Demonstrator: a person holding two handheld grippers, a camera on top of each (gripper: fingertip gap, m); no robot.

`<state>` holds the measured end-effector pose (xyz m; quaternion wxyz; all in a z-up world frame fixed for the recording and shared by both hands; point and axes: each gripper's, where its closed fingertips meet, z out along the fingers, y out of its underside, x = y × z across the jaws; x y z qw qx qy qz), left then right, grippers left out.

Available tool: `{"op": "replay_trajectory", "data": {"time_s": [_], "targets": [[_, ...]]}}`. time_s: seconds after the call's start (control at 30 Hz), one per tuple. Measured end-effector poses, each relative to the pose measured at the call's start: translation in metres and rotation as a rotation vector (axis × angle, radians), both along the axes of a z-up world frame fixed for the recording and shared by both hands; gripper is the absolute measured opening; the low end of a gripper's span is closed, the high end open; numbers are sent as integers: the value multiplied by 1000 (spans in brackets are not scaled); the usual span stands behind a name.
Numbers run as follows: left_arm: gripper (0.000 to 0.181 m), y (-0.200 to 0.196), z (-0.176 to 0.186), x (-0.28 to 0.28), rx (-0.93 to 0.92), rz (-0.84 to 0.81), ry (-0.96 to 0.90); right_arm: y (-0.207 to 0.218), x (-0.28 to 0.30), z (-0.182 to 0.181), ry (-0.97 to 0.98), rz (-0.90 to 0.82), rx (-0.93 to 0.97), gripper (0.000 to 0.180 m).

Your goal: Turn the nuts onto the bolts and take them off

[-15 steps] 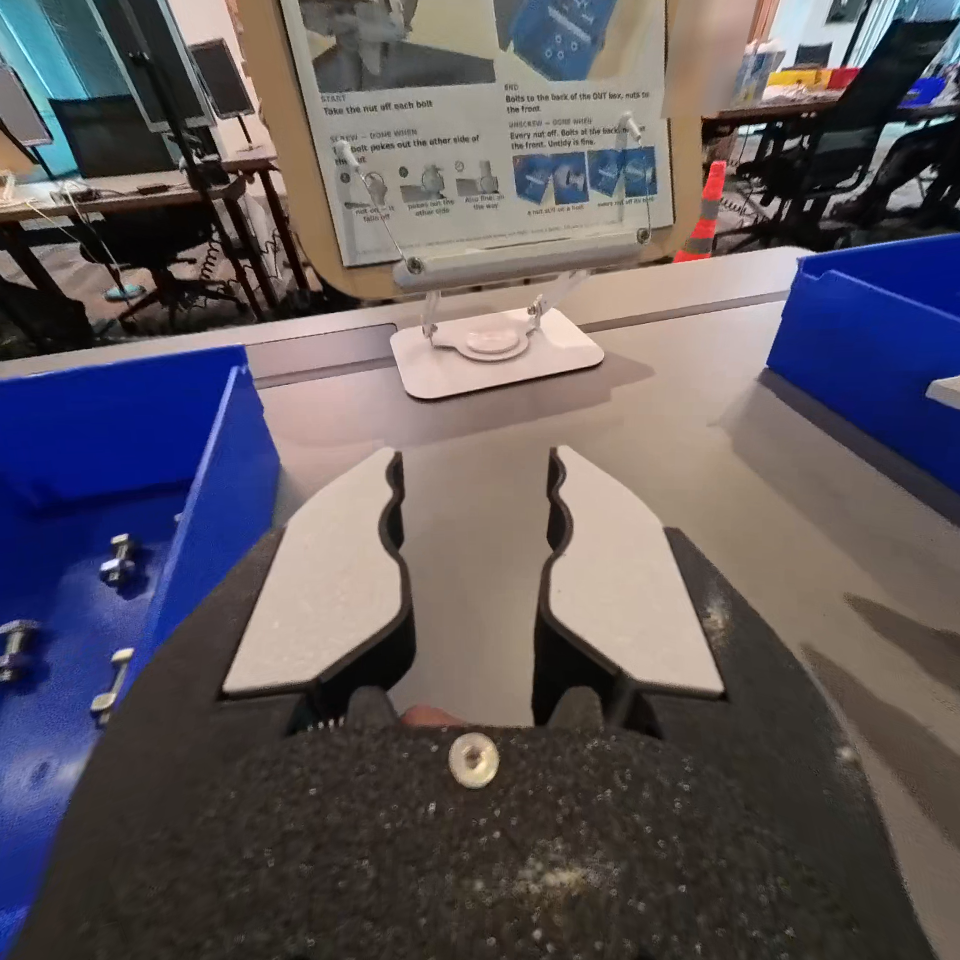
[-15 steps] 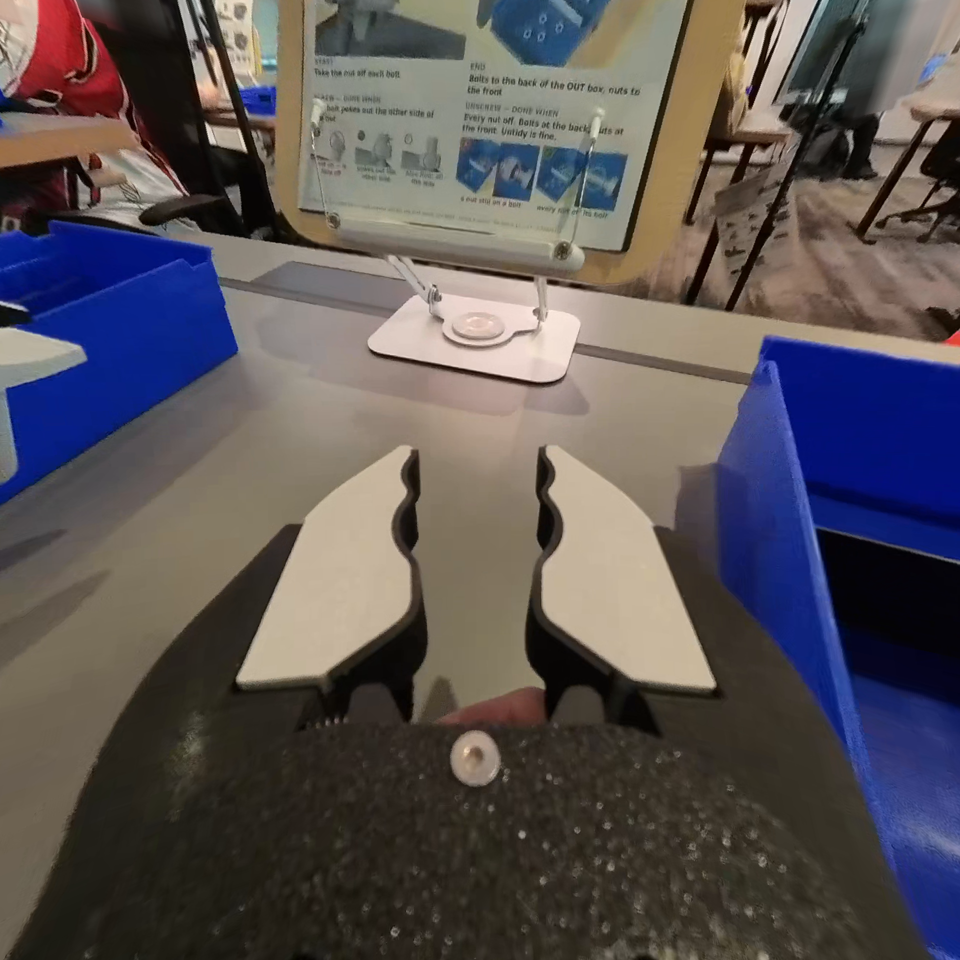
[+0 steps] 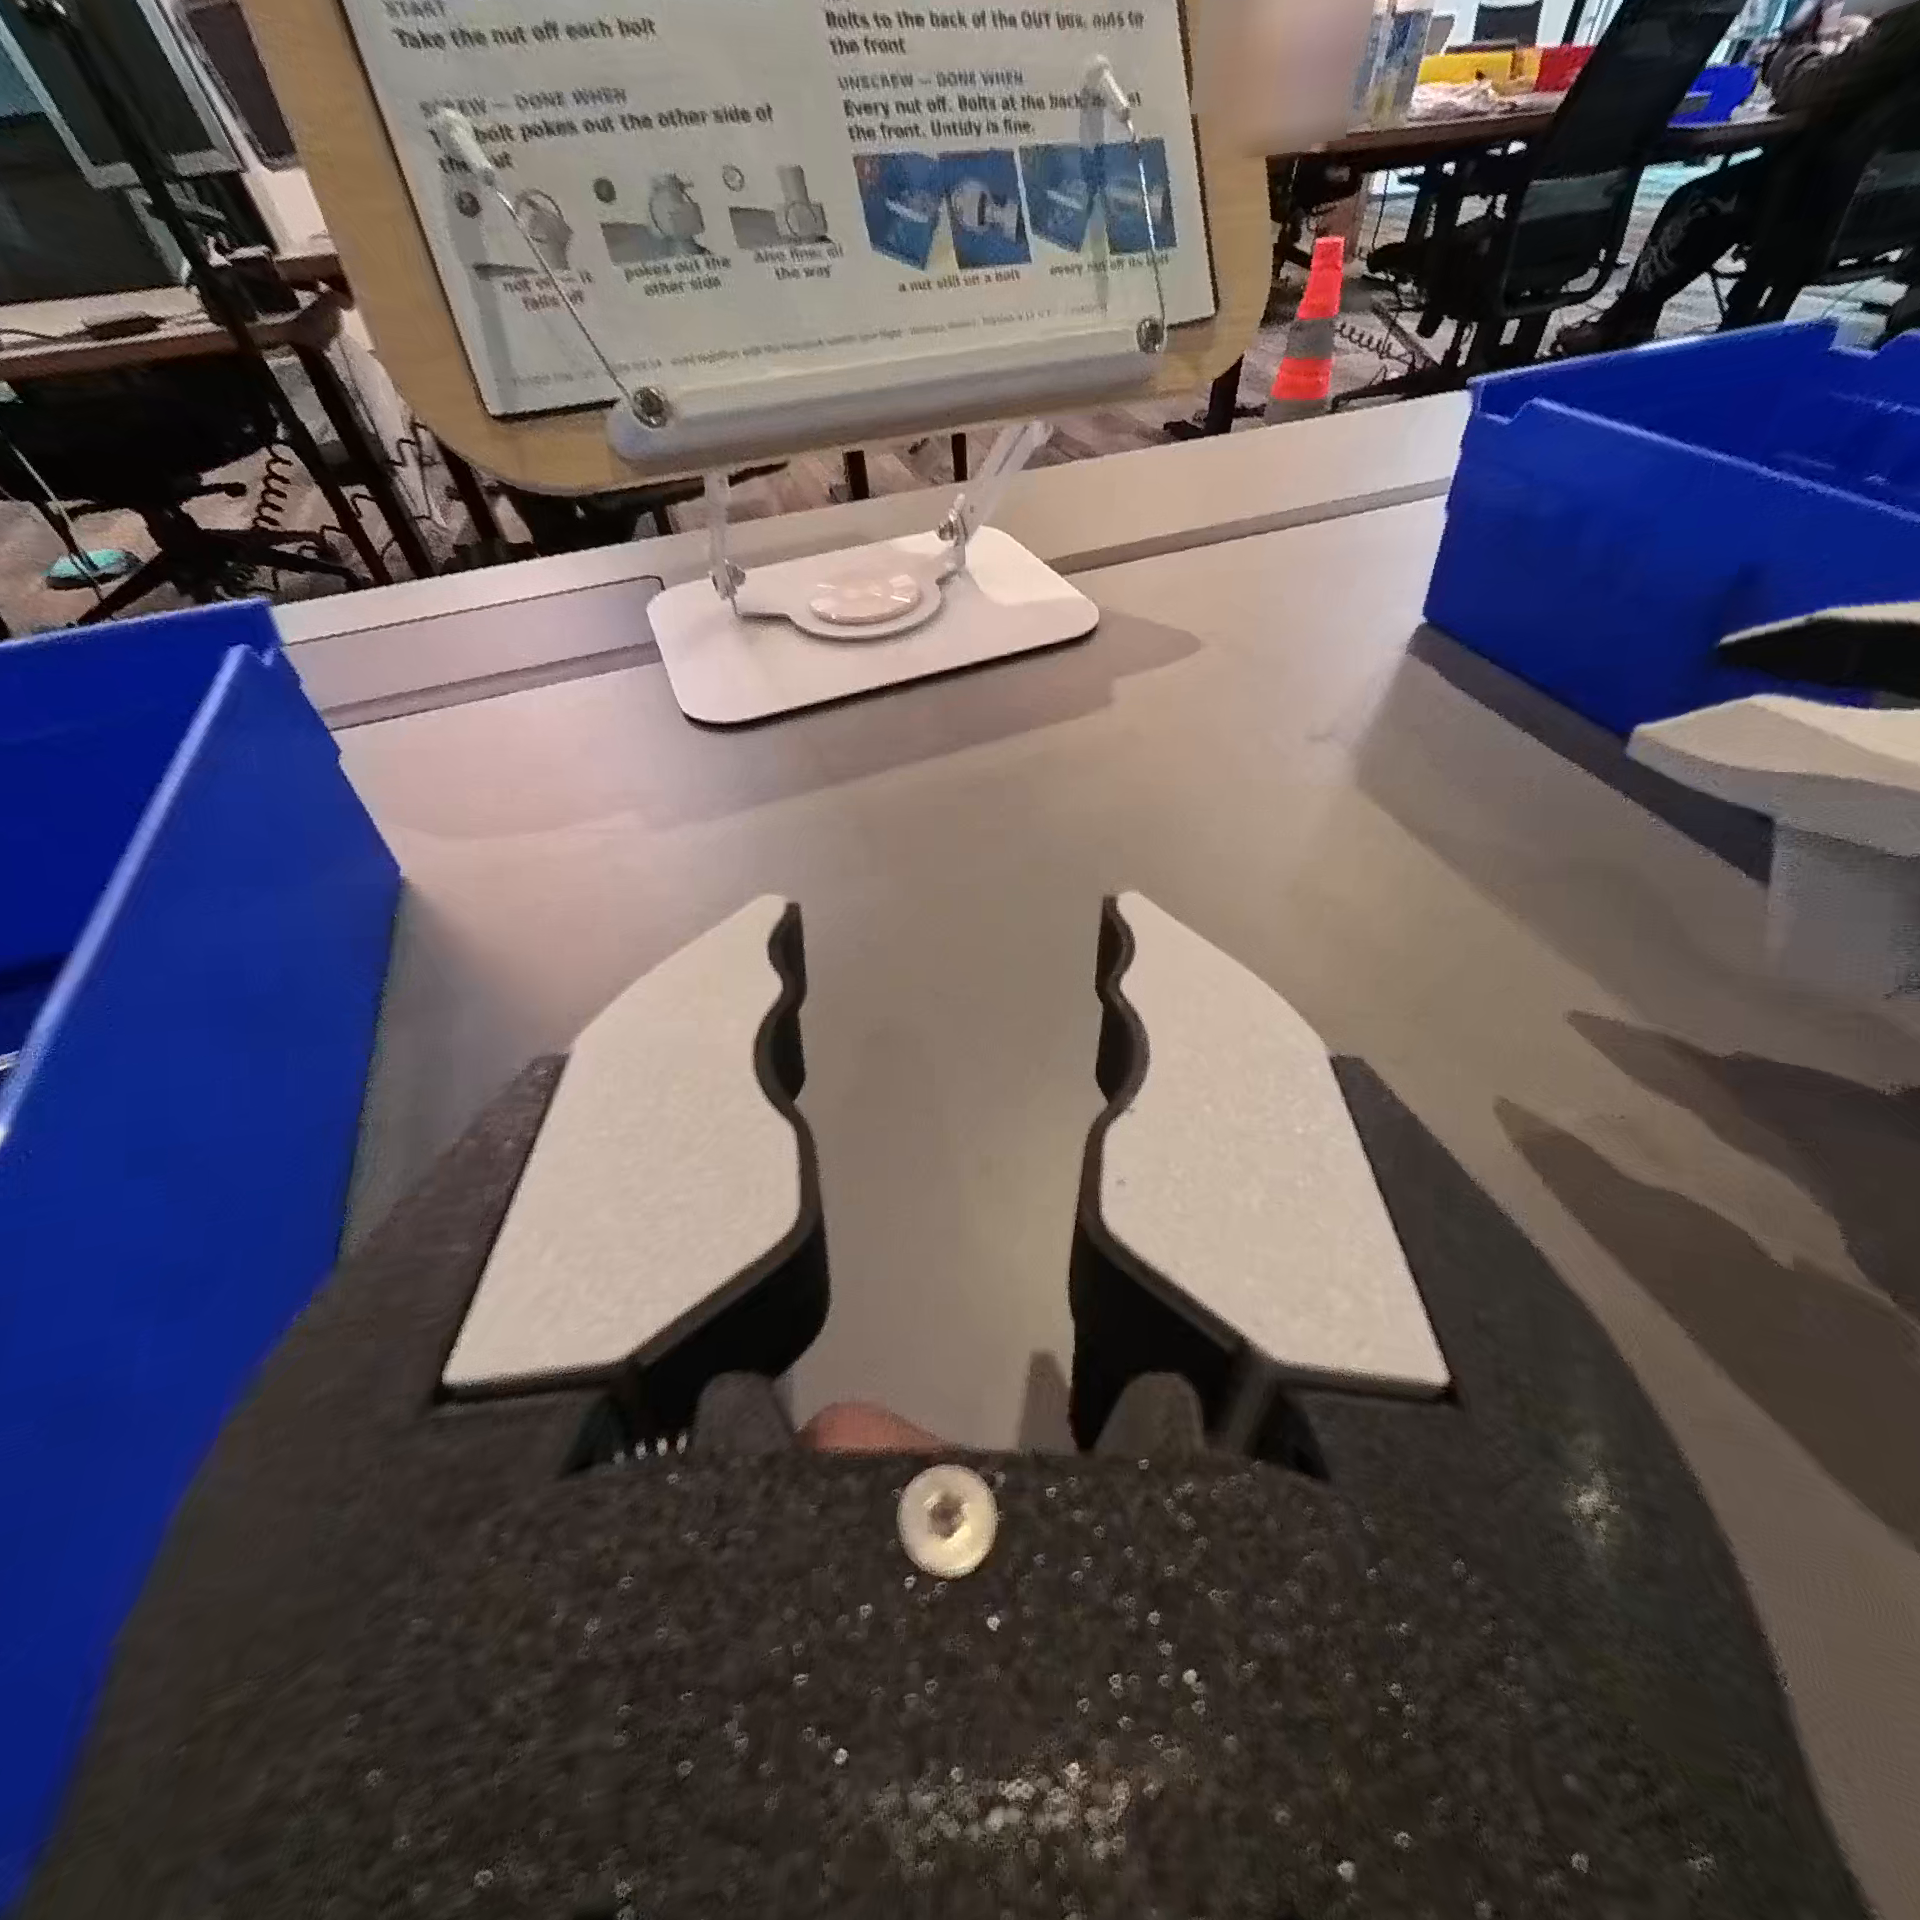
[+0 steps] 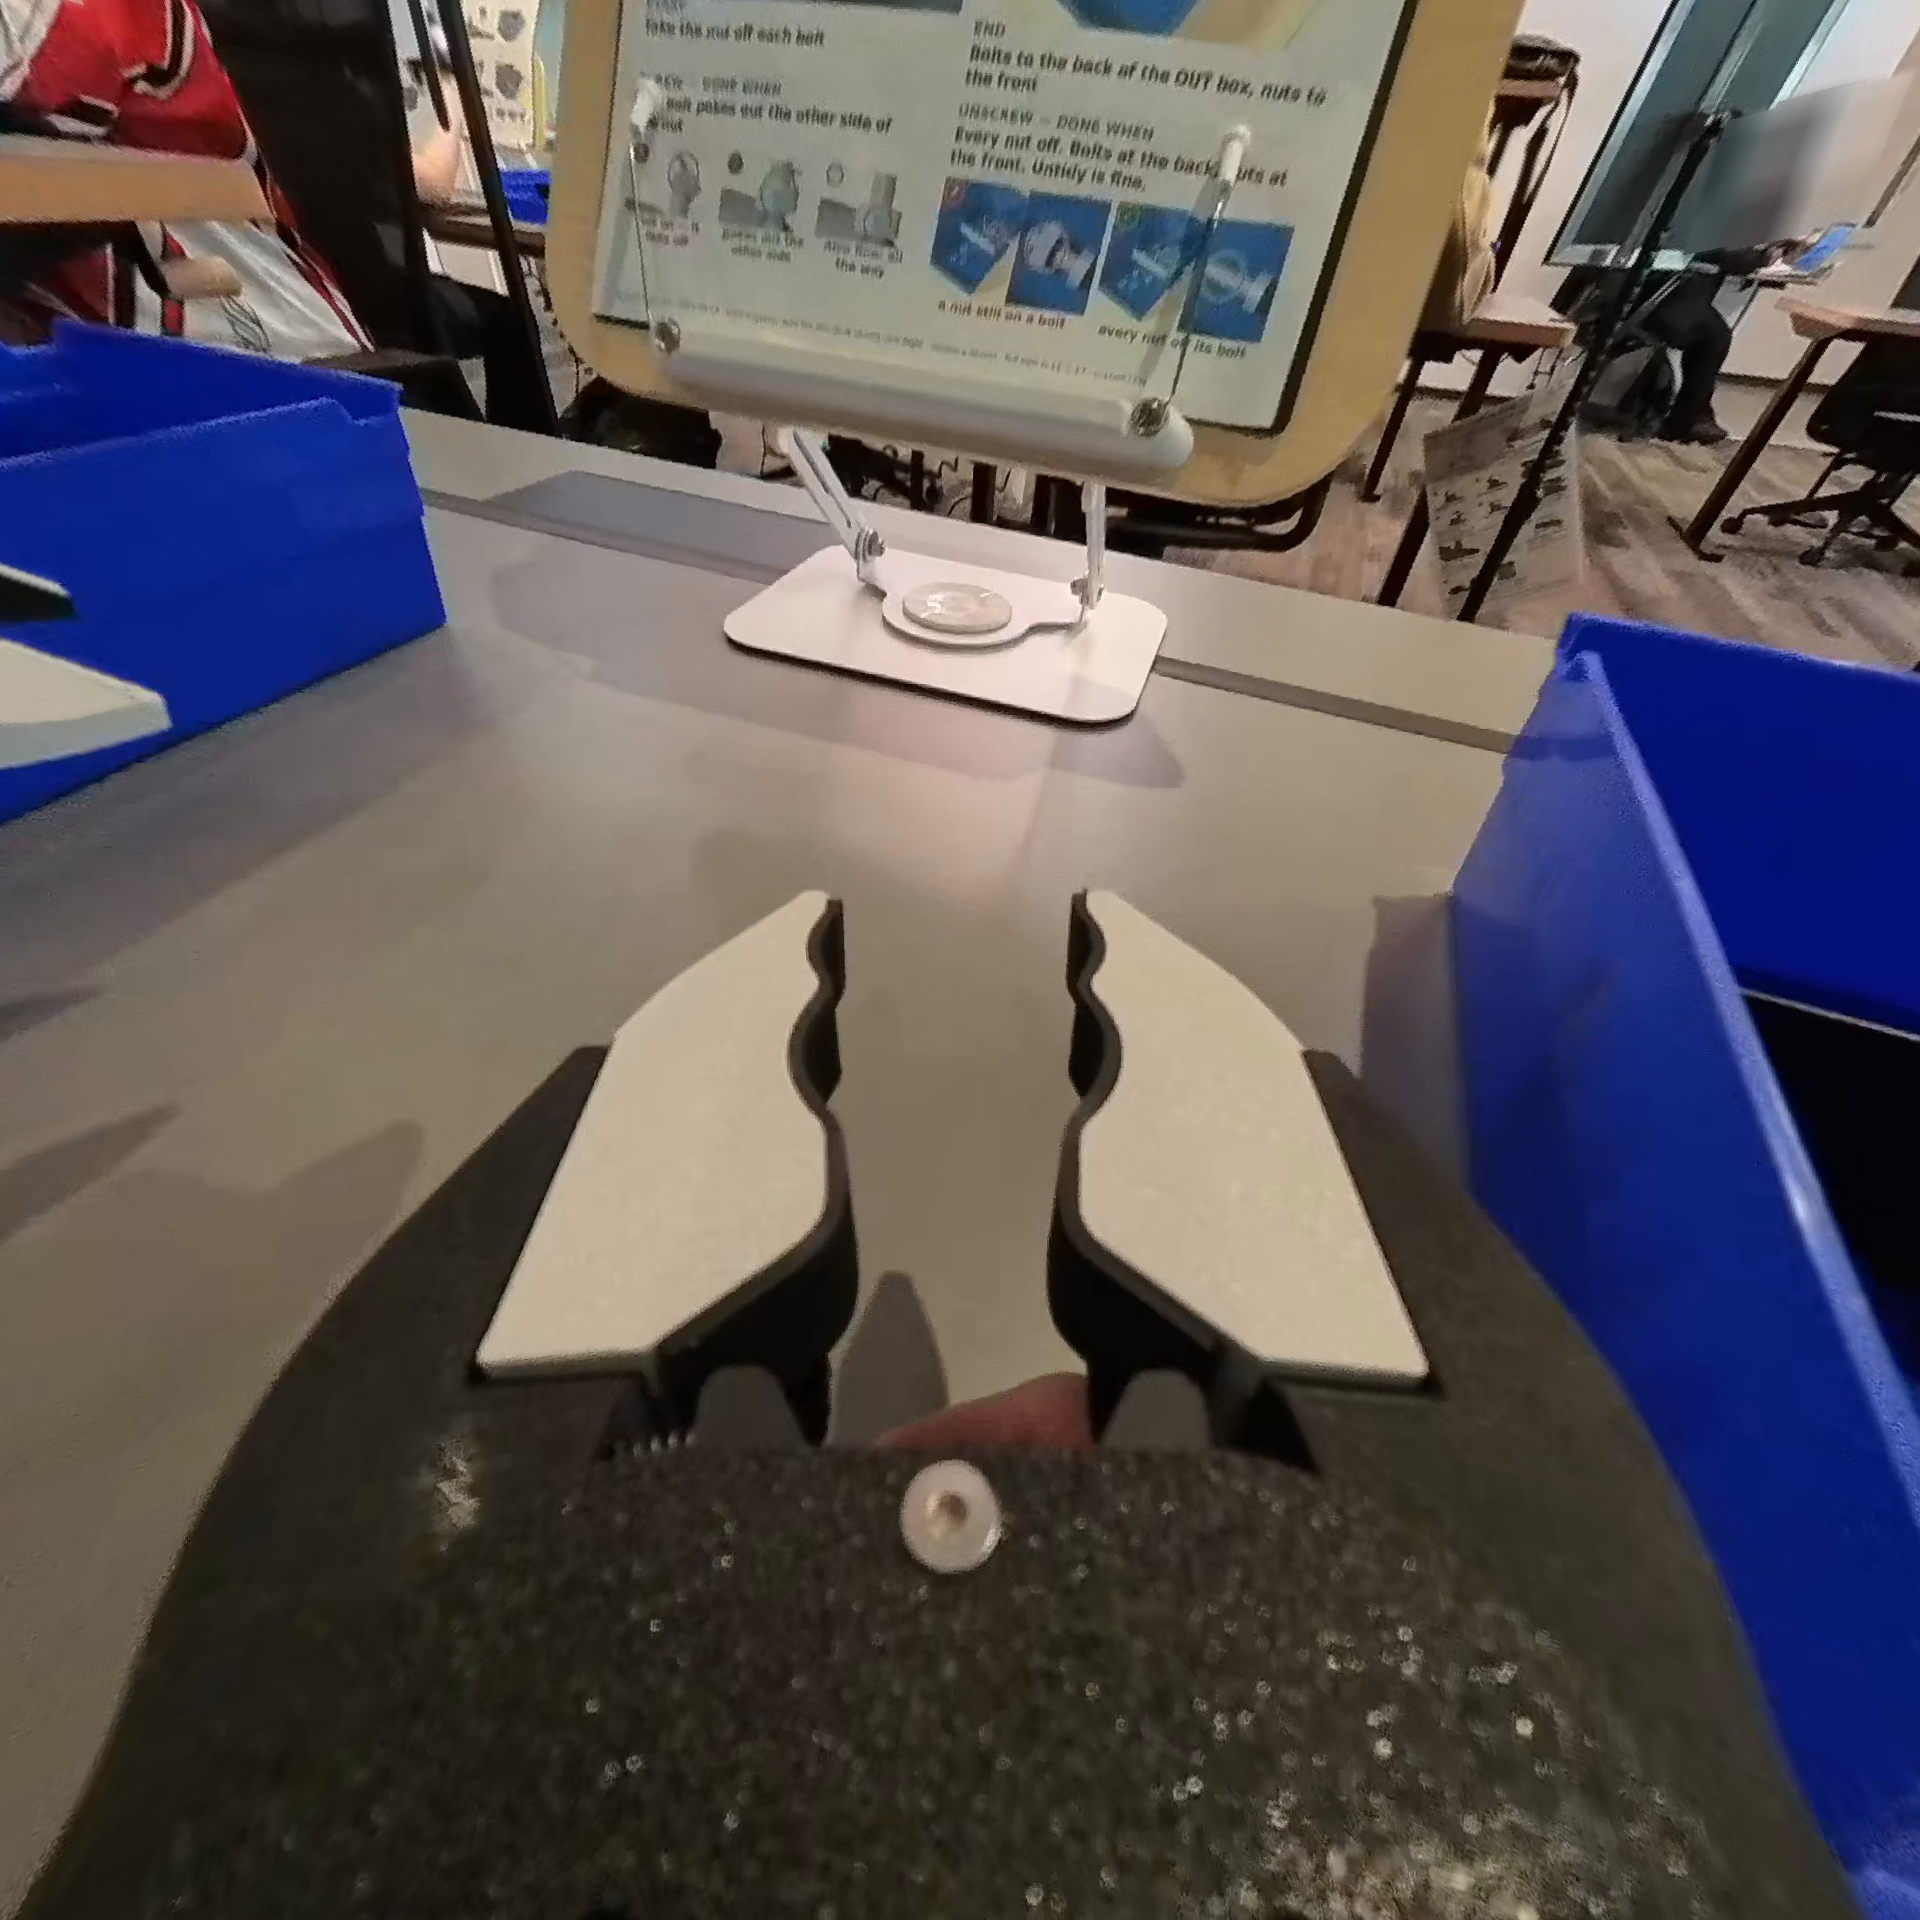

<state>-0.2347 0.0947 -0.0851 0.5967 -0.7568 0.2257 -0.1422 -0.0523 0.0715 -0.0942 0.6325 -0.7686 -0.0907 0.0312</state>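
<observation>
While both grippers hover low over the grey table [image 3: 1195,831], each stands wide apart at the fingers with nothing between them. The left gripper [image 3: 951,925] and the right gripper [image 4: 954,920] both point toward a white sign stand [image 3: 873,623] at the table's far edge, which props up a laminated instruction sheet [image 3: 810,197] on a tan board.

Nearer than the stand and to its left, the left blue bin [image 3: 177,1039] sits just beside the left gripper; only its wall and a sliver of its inside show. To the stand's right, the right blue bin [image 4: 1662,1039] sits just beside the right gripper, its interior dark. No nuts or bolts can be made out in either view, so their place cannot be told. Nothing stands between the grippers and the stand.

Only the left wrist view shows an orange traffic cone [image 3: 1311,322] on the floor beyond the stand, and the right gripper's grey fingers at its right edge. Only the right wrist view shows a person in a red and white top [image 4: 156,125] behind the left bin.
</observation>
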Motion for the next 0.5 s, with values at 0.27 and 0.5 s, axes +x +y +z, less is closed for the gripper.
{"op": "replay_trajectory", "data": {"time_s": [0.27, 0.5], "targets": [[53, -4, -11, 8, -91, -60, 37, 0, -7, -6, -9, 22, -13, 40], [54, -7, -18, 13, -123, -81, 73, 1, -9, -12, 0, 37, -40, 40]]}}
